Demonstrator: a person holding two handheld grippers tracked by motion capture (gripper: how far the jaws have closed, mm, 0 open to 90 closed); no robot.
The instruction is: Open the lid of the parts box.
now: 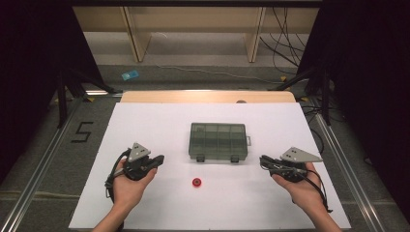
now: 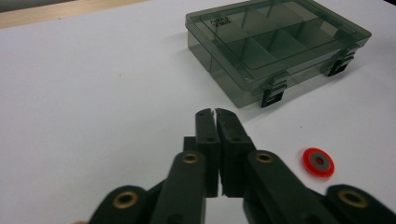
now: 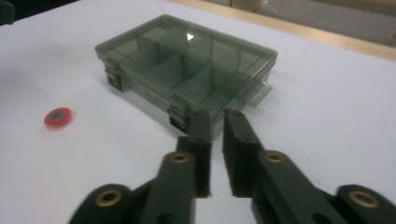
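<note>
The closed grey box (image 1: 217, 142) lies flat in the middle of the white sheet (image 1: 145, 121), its long axis running left to right, the two latches on the long side nearest the person and a small tab on its right end. A small black label on the lid, seen in the left gripper view, is too blurred to read, and a "5" (image 1: 83, 131) is marked on the floor at left. The red ring (image 1: 197, 182) lies flat just in front of the box, between the left gripper (image 1: 158, 160) and right gripper (image 1: 264, 160), whose jaws are together on nothing.
</note>
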